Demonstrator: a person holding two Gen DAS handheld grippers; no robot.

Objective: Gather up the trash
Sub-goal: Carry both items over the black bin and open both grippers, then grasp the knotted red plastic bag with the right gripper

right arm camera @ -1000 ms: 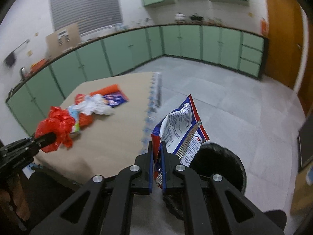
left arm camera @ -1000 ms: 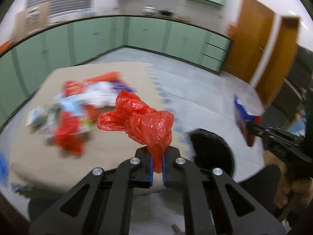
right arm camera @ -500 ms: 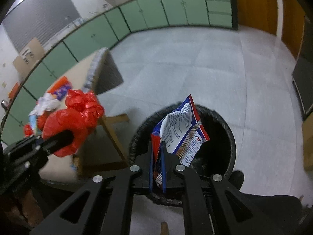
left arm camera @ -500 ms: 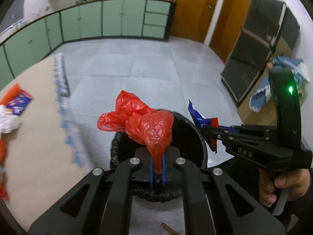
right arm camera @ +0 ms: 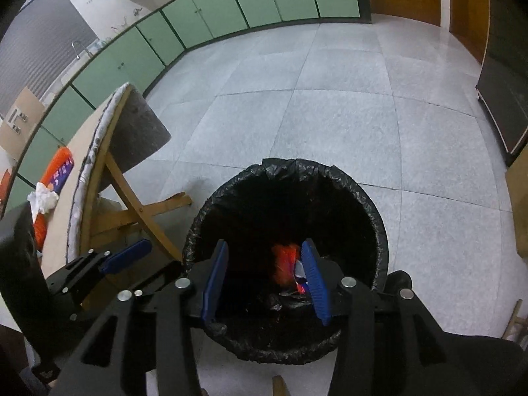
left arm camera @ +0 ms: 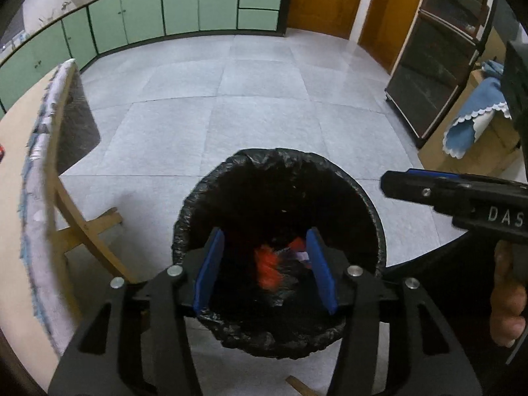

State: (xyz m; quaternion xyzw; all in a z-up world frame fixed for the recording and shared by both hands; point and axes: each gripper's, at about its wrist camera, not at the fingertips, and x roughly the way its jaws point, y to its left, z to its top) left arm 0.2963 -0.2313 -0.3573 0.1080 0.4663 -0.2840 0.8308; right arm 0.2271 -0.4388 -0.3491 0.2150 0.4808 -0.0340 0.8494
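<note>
The red plastic bag point(left arm camera: 269, 267) lies deep inside the black bin point(left arm camera: 369, 208), right between the blue pads of the left claw point(left arm camera: 264, 272). A snack wrapper point(left arm camera: 298, 247) with red, white and blue on it lies touching the bag, on the side of the claw's right pad. The left claw is spread wide and holds nothing. It hangs over the near rim of the bin.

The right claw point(right arm camera: 265, 279) is spread wide too and holds nothing. It also hangs over the bin's near rim, with the bag and wrapper showing between its pads. A black liner is folded over the bin's rim.

To the left of both claws is the bench point(right arm camera: 62, 198). An orange packet point(right arm camera: 59, 170) and a white crumpled tissue point(right arm camera: 43, 198) lie on it.
</note>
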